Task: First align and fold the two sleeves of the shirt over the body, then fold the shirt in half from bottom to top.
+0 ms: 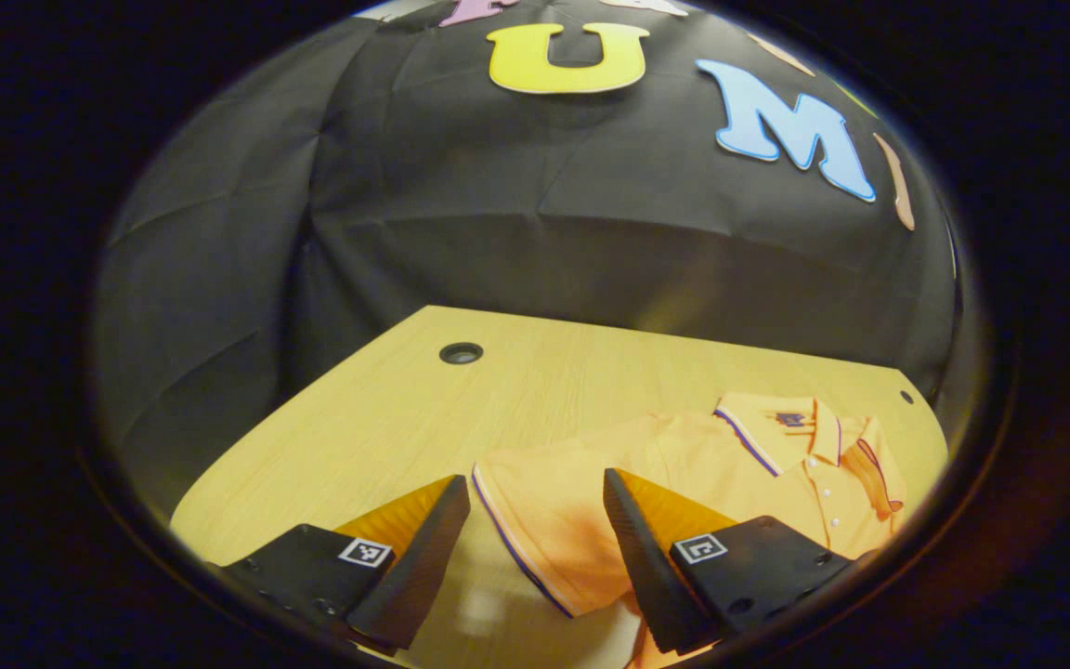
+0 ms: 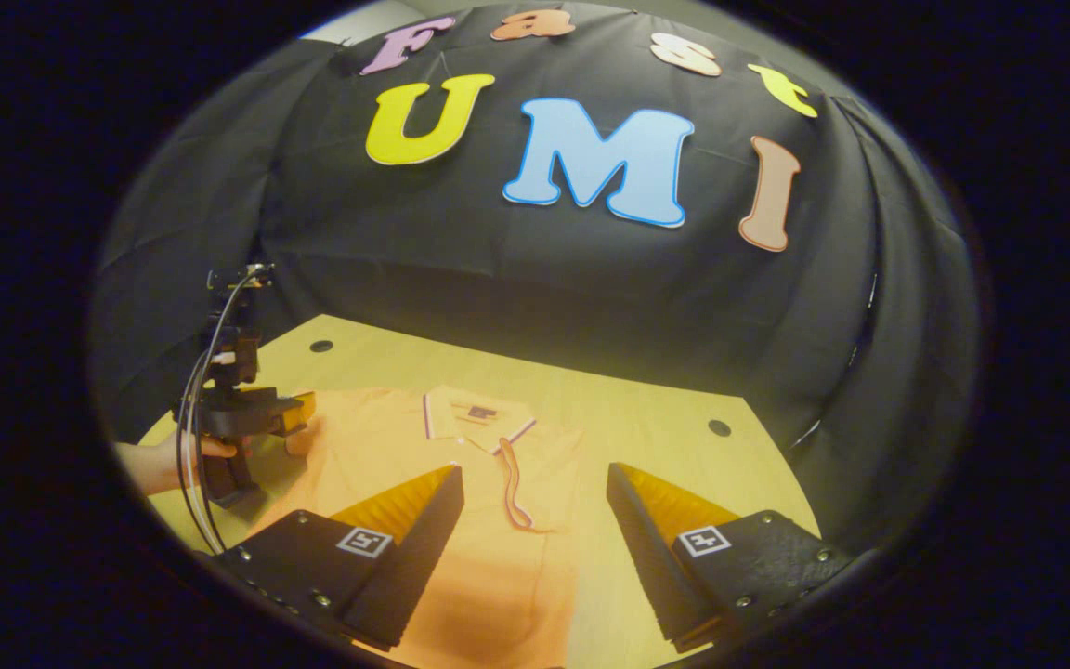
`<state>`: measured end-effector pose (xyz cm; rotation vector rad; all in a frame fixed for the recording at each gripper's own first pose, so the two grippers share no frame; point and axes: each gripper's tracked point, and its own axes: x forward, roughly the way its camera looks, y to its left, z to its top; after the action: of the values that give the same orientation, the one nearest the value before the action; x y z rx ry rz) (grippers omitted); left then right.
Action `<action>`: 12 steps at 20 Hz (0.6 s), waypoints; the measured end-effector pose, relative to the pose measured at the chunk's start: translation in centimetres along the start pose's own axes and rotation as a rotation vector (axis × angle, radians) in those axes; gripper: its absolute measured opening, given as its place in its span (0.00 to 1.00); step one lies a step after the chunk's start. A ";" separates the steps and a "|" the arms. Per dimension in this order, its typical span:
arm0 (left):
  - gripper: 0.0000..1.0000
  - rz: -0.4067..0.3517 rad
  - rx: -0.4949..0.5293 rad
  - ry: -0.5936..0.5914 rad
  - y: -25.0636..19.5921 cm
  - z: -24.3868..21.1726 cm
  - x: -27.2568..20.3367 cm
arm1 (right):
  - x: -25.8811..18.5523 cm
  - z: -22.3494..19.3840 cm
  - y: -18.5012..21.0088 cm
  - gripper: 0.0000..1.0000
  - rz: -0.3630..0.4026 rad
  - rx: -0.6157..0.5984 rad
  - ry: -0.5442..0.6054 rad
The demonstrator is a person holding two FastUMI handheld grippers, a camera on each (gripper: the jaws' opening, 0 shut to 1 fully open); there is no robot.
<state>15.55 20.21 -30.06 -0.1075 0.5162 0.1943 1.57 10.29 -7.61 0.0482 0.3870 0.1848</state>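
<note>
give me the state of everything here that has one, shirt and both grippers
orange polo shirt: lying flat on the wooden table, front up, not folded in half
collar: folded down, placket open
shirt sleeve: spread out on the table, not yet folded over the body
left hand-held gripper: open, holding nothing
right hand-held gripper: open, holding nothing

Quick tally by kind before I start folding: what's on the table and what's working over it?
Shirt: 1, the orange polo shirt lying flat on the table
Claws: 2, left claw and right claw, both open
Table holes: 2, and
Total: 5
</note>
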 end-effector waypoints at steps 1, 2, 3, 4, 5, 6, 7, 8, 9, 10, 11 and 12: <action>0.95 0.006 0.006 0.015 0.2 -0.3 0.6 | -0.2 -0.3 -0.2 0.96 -0.005 0.002 0.008; 0.95 0.009 0.008 0.027 0.3 -0.5 1.2 | -0.4 -0.6 -0.1 0.96 -0.006 0.007 0.012; 0.93 0.009 0.010 0.037 0.4 -0.6 1.5 | -0.5 -0.7 0.0 0.96 -0.004 0.016 0.015; 0.94 0.011 0.013 0.049 0.6 -0.9 1.8 | -0.5 -1.0 0.2 0.96 0.001 0.027 0.022; 0.92 0.011 0.015 0.067 0.6 -1.6 2.0 | -0.6 -1.2 0.4 0.97 0.007 0.040 0.030; 0.92 0.017 0.015 0.088 0.7 -2.1 2.1 | -0.6 -1.4 0.4 0.97 0.011 0.050 0.034; 0.92 0.022 0.031 0.087 0.8 -2.0 2.2 | -0.8 -1.4 0.5 0.96 0.013 0.058 0.034; 0.94 0.021 0.040 0.094 0.7 -2.1 2.3 | -0.8 -1.5 0.5 0.96 0.015 0.064 0.033; 0.92 0.027 0.056 0.106 0.5 -2.2 2.3 | -1.0 -1.6 0.6 0.96 0.020 0.067 0.034; 0.92 0.018 0.072 0.111 0.2 -2.2 2.4 | -1.1 -1.9 0.6 0.96 0.024 0.064 0.036; 0.91 0.001 0.076 0.114 -0.5 -2.1 2.4 | -1.1 -2.2 0.7 0.96 0.028 0.060 0.044; 0.91 -0.003 0.088 0.120 -0.7 -2.2 2.6 | -1.2 -2.6 0.7 0.96 0.032 0.056 0.052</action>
<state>16.86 19.58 -33.20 -0.0343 0.6428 0.1621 -0.64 10.80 -9.52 0.1050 0.4434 0.2070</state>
